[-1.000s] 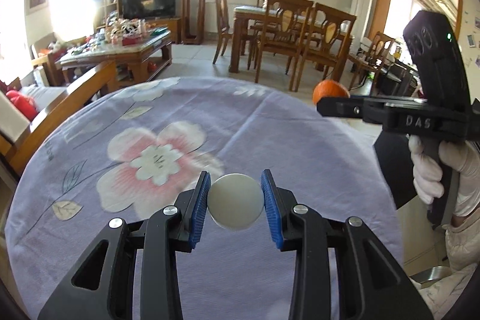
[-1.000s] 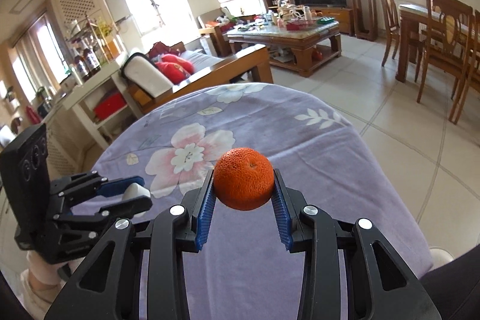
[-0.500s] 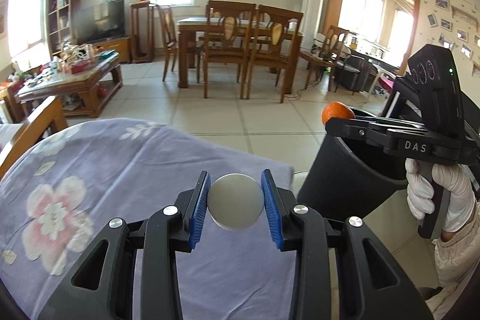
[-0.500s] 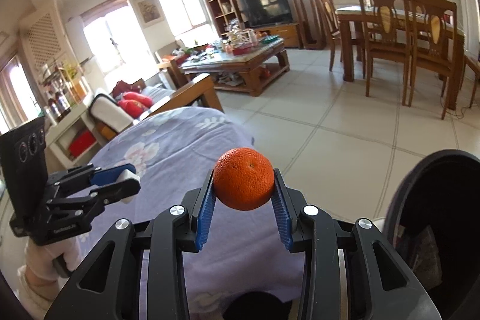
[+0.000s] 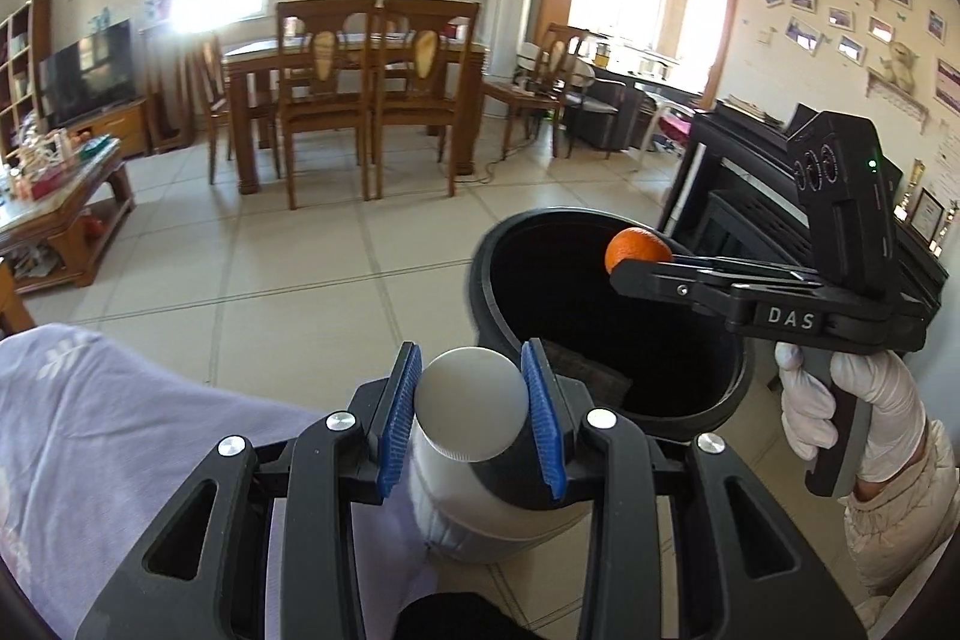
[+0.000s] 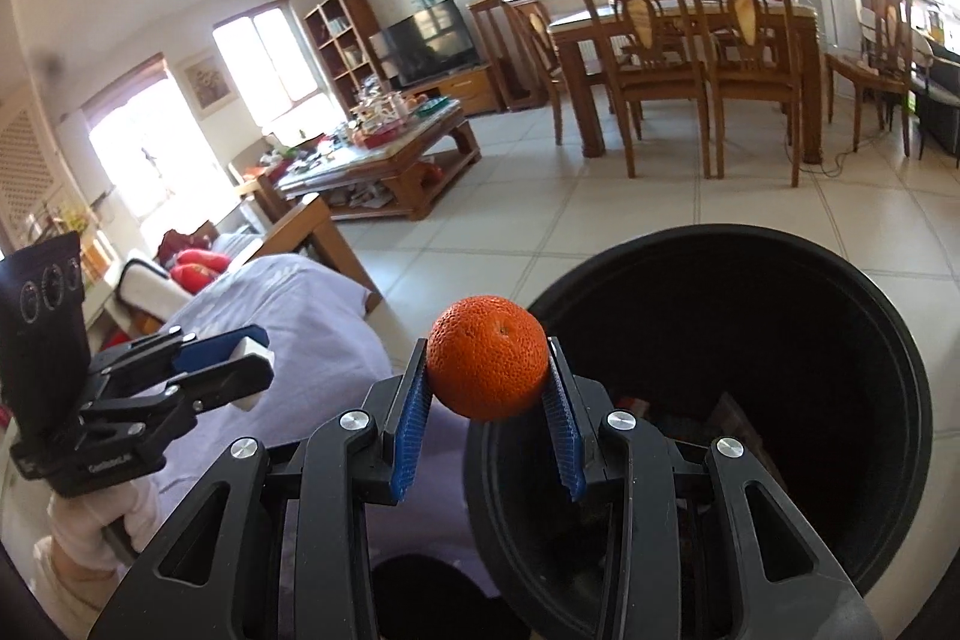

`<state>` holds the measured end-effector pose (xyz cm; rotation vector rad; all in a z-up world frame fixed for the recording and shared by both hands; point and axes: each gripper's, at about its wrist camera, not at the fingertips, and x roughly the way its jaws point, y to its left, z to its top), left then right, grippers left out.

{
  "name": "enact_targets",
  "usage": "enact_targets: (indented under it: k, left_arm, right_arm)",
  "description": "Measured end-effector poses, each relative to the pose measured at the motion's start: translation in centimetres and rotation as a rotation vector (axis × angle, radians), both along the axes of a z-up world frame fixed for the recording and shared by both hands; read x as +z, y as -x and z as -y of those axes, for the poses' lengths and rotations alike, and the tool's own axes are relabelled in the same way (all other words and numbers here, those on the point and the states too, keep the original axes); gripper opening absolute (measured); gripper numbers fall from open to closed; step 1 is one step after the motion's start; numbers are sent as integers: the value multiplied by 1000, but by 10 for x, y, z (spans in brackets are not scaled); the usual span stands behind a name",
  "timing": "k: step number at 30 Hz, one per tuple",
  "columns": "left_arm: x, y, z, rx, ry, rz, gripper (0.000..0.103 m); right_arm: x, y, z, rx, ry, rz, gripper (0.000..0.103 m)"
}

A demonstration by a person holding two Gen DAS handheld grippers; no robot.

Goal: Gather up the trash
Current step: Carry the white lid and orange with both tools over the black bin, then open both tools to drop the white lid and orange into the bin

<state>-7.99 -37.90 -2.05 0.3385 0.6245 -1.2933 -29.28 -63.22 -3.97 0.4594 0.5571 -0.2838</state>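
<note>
The right gripper clamps an orange over a black bin, while the left gripper grips a white bottle beside its rim.

We counted two black two-finger claws, the left claw and the right claw. There was one round orange tangerine, one white plastic bottle with a round flat cap, one black round plastic trash bin, and two white-gloved hands.
</note>
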Motion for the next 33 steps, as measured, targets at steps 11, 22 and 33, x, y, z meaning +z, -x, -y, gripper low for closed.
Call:
enact_targets:
  k: [11,22,33]
  left_arm:
    - [-21,35,67,-145,-28,-27,35]
    - [-47,51,109,-196,-78,-11,35]
    - [-65,61,124,-204,-138,46,35]
  right_arm:
    - [-33,60,50,-102,-47,-18,36]
    - [-59,82,68,-149,-76,-41,36]
    - [-72,75,79,-166,-57,-82,36]
